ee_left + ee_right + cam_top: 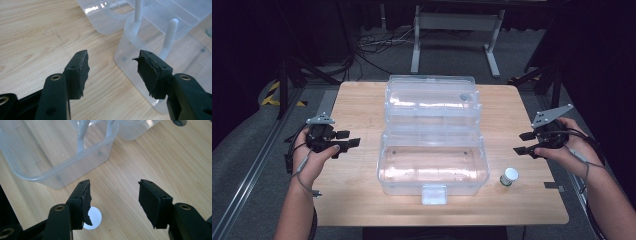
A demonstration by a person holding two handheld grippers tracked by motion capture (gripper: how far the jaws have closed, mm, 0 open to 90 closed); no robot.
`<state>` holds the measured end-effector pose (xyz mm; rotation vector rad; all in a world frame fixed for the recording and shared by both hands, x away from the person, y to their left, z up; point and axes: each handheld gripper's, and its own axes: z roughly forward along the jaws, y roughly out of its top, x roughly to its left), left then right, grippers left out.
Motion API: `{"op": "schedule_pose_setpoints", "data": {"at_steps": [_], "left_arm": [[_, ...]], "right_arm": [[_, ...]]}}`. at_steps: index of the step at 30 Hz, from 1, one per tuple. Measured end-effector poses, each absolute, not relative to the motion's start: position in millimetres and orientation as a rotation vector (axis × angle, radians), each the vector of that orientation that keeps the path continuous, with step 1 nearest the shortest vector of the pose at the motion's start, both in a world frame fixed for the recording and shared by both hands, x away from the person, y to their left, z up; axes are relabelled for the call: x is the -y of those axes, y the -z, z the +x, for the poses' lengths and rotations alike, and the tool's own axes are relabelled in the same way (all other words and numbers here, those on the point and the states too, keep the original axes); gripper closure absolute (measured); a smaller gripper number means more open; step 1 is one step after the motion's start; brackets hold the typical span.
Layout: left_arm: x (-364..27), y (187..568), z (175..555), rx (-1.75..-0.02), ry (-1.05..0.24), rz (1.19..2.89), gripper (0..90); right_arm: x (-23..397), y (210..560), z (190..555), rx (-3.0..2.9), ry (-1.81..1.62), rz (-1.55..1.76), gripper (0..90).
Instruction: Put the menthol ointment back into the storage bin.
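- Left claw [348,145] hangs over the desk [362,105] at the box's 9 o'clock, jaws wide apart with nothing between them. In the left gripper view the left claw [112,67] looks at bare wood and the box's rounded corner, which it does not touch.
- Box [432,172] is a clear, open one in the middle of the desk, its lid [429,97] thrown back at 12 o'clock and its white latch [434,194] at 6 o'clock. A small dark round thing [465,97] lies in the lid part; what it is I cannot tell.
- Jar [510,176], small with a white cap, stands on the desk just off the box's 3 o'clock corner, apart from it.
- Right claw [524,143] hovers at the jar's 1 o'clock, jaws spread and empty. In the right gripper view the right claw [113,200] has the jar [94,218] low beside its left jaw, not yet between the two.
- Step, as I judge it: the approach to the jar, before any grip. The next move calls for shifting the right claw toward 7 o'clock so the jar sits between the jaws, then lowering and closing.
- Room: bare wood lies all around the jar; the box wall is near at its 9 o'clock and the desk edge lies at its 6 o'clock.
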<state>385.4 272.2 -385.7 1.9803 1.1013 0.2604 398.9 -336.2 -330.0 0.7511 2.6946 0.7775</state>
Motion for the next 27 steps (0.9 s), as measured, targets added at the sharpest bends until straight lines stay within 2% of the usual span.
{"op": "schedule_pose_setpoints", "data": {"at_steps": [4, 7, 19, 27], "left_arm": [[-272, 386, 386, -1.106, -0.258, 1.98, 42.9], [-272, 386, 385, -1.106, -0.259, 1.981, 42.8], [-272, 387, 384, -1.111, -0.261, 1.983, 42.9], [-273, 388, 385, -1.111, -0.259, 1.99, 42.9]], "right_arm": [[335, 337, 399, -2.72, -0.754, 0.722, 43.1], [333, 343, 398, -2.761, -0.73, 0.795, 48.6], [322, 365, 398, -2.865, -0.538, 0.738, 41.7], [315, 380, 398, -2.918, -0.447, 0.694, 40.8]]}}
